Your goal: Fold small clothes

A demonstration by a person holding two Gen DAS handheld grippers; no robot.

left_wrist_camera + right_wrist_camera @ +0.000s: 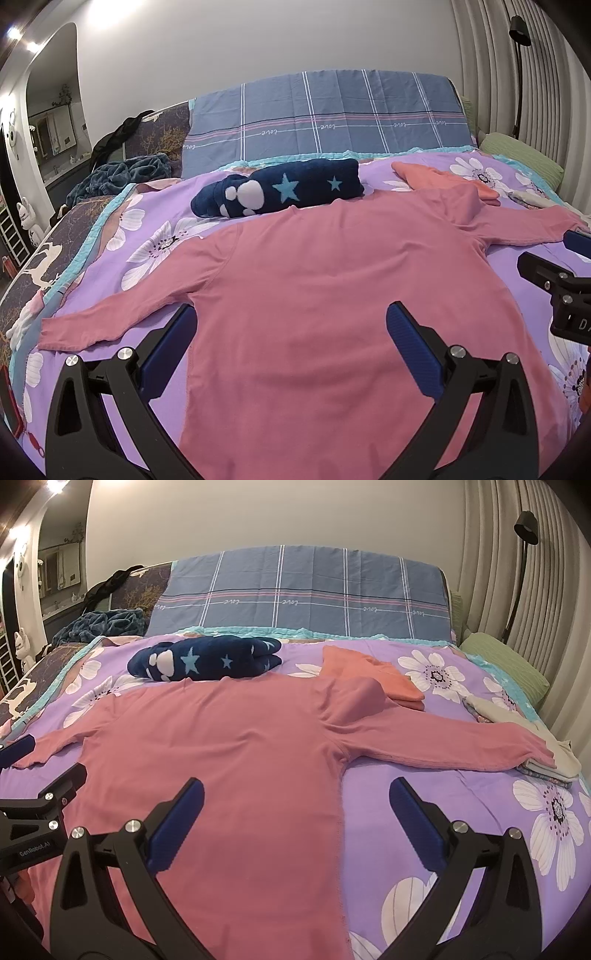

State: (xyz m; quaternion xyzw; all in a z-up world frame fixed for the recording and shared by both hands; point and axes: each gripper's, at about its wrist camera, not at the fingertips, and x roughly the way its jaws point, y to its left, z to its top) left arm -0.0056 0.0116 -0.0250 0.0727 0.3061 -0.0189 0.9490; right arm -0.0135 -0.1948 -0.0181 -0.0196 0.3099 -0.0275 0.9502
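Left wrist view, soft pink knit top [332, 295] spread flat, left tool [291, 325] and right tool [295, 797] released

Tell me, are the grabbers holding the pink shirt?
No. Both the left hand-held gripper and right hand-held gripper hang open above the pink shirt, holding nothing.

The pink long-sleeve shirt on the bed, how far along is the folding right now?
Done: a navy star-print piece, an orange top and a pale stack already lie folded on the bedspread. In hand: nothing; the pink shirt lies flat, sleeves spread, with the left gripper and right gripper open above it. Left: folding the sleeves and body.
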